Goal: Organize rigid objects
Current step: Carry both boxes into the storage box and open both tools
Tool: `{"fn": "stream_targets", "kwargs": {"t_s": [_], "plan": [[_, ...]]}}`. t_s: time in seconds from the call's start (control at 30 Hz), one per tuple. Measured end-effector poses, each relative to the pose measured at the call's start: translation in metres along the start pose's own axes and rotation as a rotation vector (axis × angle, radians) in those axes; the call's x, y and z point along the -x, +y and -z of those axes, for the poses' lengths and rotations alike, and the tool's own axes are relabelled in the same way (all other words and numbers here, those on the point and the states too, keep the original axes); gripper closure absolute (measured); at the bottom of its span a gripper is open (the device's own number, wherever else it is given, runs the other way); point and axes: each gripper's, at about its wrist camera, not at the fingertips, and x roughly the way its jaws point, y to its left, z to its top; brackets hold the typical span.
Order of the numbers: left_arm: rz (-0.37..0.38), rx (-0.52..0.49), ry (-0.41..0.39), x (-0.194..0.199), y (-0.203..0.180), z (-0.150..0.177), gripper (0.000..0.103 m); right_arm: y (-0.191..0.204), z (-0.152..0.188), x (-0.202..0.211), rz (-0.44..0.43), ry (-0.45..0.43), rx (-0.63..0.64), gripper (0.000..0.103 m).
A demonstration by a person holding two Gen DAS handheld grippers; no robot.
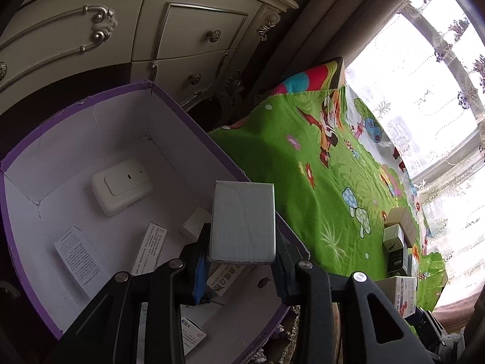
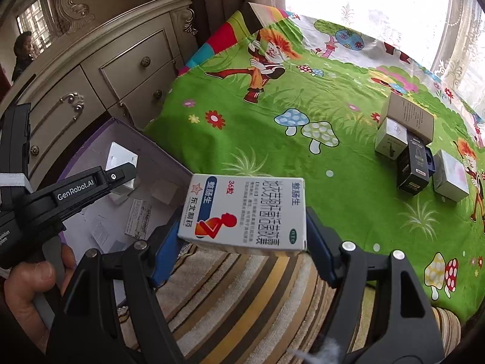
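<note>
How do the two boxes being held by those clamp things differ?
The left box shows a plain white face; the right box is printed with Chinese text and an orange figure. The left box hangs over the purple bin; the right box hangs over a striped cloth. Fingers squeeze both.

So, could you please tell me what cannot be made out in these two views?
- Left wrist view: the white box held in the left claw shows only a blank face; any label is turned away.
- Left wrist view: the left claw's frame covers part of the purple box floor and the cartons there.
- Right wrist view: print on the cluster of small boxes is too small to read.
- Right wrist view: the medicine box in the right claw hides whatever lies behind it.
</note>
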Motion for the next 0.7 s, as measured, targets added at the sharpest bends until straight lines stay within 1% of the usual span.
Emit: {"fn": "stream_targets", "kwargs": {"t_s": [0.17, 0.33, 0.37, 0.4, 0.43, 0.47, 0.5, 0.57, 0.7], "plan": [[-0.030, 0.047, -0.008, 0.002, 0.023, -0.004, 0.067, 0.041, -0.001, -0.011, -0.066, 0.023, 0.099, 0.026], [-0.063, 0.078, -0.008, 0.004, 0.039, -0.004, 0.065, 0.071, 0.000, -0.022, -0.117, 0.055, 0.176, 0.026], [-0.073, 0.085, -0.006, 0.004, 0.042, -0.003, 0.062, 0.075, 0.000, -0.024, -0.129, 0.067, 0.187, 0.025], [-0.083, 0.089, -0.005, 0.004, 0.044, -0.003, 0.056, 0.079, 0.001, -0.026, -0.141, 0.079, 0.198, 0.025], [-0.093, 0.090, -0.006, 0.004, 0.045, -0.003, 0.053, 0.082, 0.001, -0.029, -0.152, 0.094, 0.210, 0.024], [-0.104, 0.087, -0.008, 0.004, 0.046, -0.003, 0.046, 0.085, 0.003, -0.030, -0.158, 0.105, 0.222, 0.019], [-0.114, 0.080, -0.009, 0.004, 0.046, -0.003, 0.041, 0.087, 0.004, -0.031, -0.160, 0.111, 0.232, 0.016], [-0.132, 0.066, -0.010, 0.005, 0.046, -0.002, 0.035, 0.087, 0.006, -0.031, -0.152, 0.111, 0.234, 0.015], [-0.169, 0.014, -0.018, 0.007, 0.036, -0.003, 0.030, 0.077, 0.007, -0.027, -0.165, 0.106, 0.200, 0.013]]}}
